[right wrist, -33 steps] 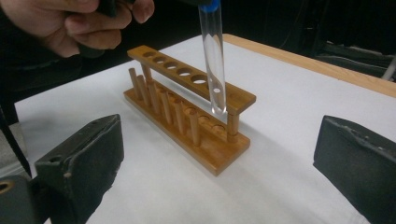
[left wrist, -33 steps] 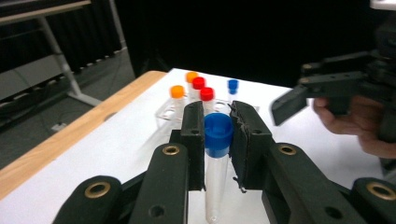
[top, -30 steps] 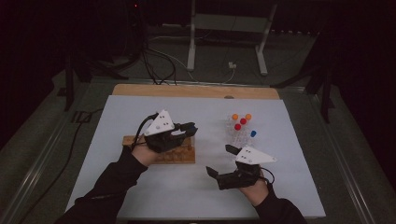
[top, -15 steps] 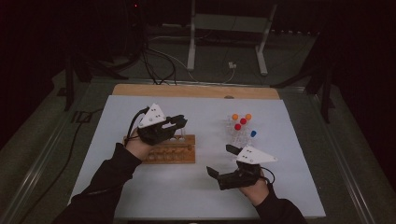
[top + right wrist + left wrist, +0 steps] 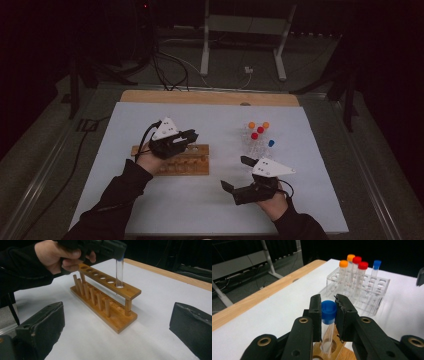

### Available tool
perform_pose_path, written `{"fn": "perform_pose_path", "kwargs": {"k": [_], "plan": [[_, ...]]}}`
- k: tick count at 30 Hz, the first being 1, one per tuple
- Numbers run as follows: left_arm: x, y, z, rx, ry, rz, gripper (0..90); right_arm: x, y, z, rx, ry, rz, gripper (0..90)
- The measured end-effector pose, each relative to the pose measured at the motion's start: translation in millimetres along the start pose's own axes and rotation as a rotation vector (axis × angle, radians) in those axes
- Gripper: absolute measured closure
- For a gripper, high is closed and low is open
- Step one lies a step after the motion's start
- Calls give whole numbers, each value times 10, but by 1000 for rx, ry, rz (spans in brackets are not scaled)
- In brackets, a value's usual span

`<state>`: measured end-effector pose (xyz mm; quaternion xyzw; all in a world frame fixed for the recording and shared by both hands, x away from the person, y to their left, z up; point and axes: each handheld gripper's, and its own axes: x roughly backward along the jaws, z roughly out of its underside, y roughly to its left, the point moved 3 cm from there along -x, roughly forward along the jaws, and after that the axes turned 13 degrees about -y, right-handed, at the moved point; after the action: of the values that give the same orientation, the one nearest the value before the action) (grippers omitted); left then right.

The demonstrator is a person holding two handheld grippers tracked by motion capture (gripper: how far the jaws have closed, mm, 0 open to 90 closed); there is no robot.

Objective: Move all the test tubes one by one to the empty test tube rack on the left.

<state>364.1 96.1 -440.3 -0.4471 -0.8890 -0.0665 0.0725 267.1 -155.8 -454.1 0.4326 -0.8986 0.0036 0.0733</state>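
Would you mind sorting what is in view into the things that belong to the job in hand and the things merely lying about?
Belonging to the job:
- blue-capped tube, clamped in the left gripper, its lower end in the end hole
- wooden rack
- clear rack with capped tubes

Lying about:
- right gripper, open and idle
- metal stand and cables beyond the table

Looks like a lab bench setup I'm at: wooden tube rack (image 5: 182, 162), clear rack of capped tubes (image 5: 256, 142), cables on dark floor (image 5: 170, 65).
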Motion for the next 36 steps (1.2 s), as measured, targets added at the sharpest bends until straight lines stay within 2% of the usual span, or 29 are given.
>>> {"fn": "perform_pose_path", "kwargs": {"k": [10,13,21,25,30,32,36], "plan": [[-37,-28,136,22,21,10,775,7,-7,10,2,-2,1,0],[-39,-36,160,8,33,7,774,4,-9,15,-1,-3,-9,0],[-55,-51,256,17,50,11,774,-1,-16,26,20,6,-13,0],[-57,-46,255,20,51,14,773,-8,-24,32,34,11,-20,0],[-57,-45,264,23,47,12,772,-9,-39,17,29,12,-47,0],[-58,-42,265,26,53,16,771,-8,-50,-6,1,20,-86,0],[-58,-29,265,42,53,21,766,1,-72,-42,-24,38,-126,0]]}}
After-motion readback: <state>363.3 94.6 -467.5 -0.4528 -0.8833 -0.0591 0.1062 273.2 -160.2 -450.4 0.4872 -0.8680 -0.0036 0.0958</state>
